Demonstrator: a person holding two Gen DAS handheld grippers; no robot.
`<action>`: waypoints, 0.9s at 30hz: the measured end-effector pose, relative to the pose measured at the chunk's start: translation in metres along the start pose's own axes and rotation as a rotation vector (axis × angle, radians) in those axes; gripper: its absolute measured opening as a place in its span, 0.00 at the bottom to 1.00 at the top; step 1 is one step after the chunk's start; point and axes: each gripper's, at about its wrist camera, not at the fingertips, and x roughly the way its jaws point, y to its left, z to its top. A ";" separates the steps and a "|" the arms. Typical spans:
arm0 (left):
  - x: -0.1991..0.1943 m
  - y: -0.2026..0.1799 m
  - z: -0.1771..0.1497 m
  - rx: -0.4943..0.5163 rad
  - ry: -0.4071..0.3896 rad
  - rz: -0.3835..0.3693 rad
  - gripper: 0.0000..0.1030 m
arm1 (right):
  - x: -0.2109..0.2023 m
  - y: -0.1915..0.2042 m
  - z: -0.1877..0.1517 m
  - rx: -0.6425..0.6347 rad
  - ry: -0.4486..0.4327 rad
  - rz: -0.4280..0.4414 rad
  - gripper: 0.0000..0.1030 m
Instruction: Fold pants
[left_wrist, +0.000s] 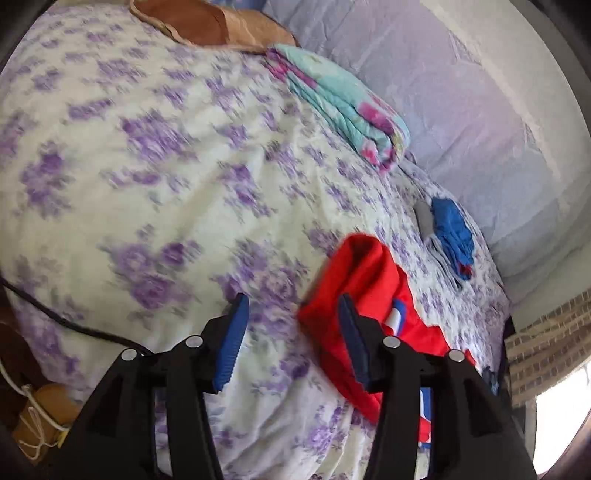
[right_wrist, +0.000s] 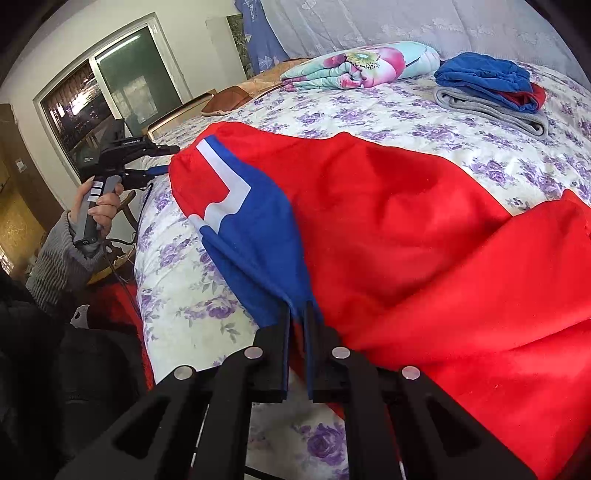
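Floral bedspread (right_wrist: 369, 110) carried red pants (right_wrist: 406, 221); right gripper (right_wrist: 297, 314) pinched their blue panel, left gripper (left_wrist: 291, 314) spread empty beside them

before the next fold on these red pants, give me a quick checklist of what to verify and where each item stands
1. Right gripper clamped on the red pants: ok, jaws shut on the blue panel's edge.
2. Left gripper free of cloth: ok, jaws open, nothing between the pads.
3. Pants lying flat: not ok, red fabric is bunched and creased.
4. Room on the floral bedspread for the fold: ok, bare spread beside the pants.
5. Stack of folded clothes and folded quilt clear of the pants: ok, both lie apart.
6. Far leg ends lined up: cannot tell, out of view.
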 end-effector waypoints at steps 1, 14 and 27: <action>-0.013 -0.004 0.003 0.018 -0.038 0.004 0.47 | 0.000 0.000 0.000 0.002 0.001 0.002 0.07; 0.080 -0.225 -0.141 0.644 0.373 -0.318 0.47 | 0.000 0.000 -0.001 0.030 -0.012 -0.013 0.07; 0.097 -0.222 -0.196 0.846 0.302 -0.294 0.69 | -0.085 -0.033 0.065 0.138 -0.189 -0.410 0.75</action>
